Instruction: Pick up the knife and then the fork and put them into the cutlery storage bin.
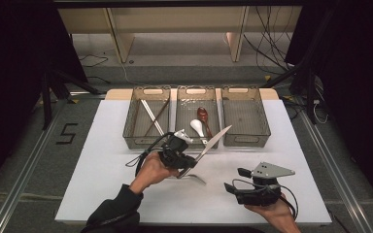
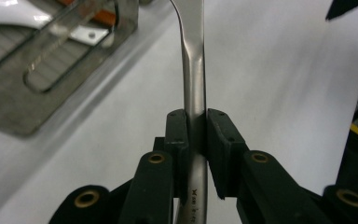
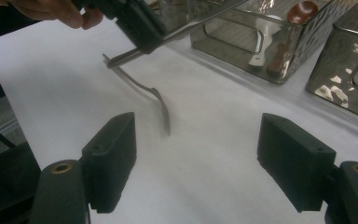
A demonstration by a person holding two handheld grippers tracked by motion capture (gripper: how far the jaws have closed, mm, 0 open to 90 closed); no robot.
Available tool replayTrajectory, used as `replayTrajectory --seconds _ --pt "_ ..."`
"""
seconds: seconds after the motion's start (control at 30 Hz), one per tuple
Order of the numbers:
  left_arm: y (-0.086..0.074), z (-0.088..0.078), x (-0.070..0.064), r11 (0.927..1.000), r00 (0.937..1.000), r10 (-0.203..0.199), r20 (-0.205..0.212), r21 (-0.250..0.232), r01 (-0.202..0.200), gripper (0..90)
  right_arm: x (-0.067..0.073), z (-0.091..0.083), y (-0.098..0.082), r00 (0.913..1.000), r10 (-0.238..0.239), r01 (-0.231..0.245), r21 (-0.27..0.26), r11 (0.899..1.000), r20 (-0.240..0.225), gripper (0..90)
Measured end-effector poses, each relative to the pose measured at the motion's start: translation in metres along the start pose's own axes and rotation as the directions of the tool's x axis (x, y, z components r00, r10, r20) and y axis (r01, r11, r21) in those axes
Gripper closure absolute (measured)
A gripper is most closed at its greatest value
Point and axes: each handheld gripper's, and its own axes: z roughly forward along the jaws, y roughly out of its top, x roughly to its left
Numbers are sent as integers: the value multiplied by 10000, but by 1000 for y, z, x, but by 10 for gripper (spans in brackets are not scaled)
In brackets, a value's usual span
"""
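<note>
The left gripper (image 1: 187,162) was clamped on a knife (image 1: 213,142), blade toward one o'clock; sorting appeared underway, the empty tray (image 1: 246,138) the likely destination. The right gripper (image 1: 240,180) stood apart, idle.

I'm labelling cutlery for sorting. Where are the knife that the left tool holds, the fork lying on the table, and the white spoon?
knife (image 1: 215,139): high view, on its blade.
fork (image 3: 142,86): right gripper view, on its handle.
white spoon (image 1: 197,126): high view, on its bowl, in the middle basket.
</note>
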Motion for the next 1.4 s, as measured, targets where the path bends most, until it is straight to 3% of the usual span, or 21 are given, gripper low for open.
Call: replayTrajectory --seconds 0.77,1.1,1.4 --pt "99 31 14 9908 9985 -510 -215 -1264 478 787 -5 -10 -8 9997 252 -252 -121 9996 46 291" --pt "128 50 21 9860 9962 -851 -206 -1455 812 787 -6 -10 -9 9996 272 -273 -118 9996 -57 291" --pt "141 65 27 9809 9921 -1235 -205 -1537 1189 787 -6 -11 -10 9996 279 -279 -54 9996 -81 291"
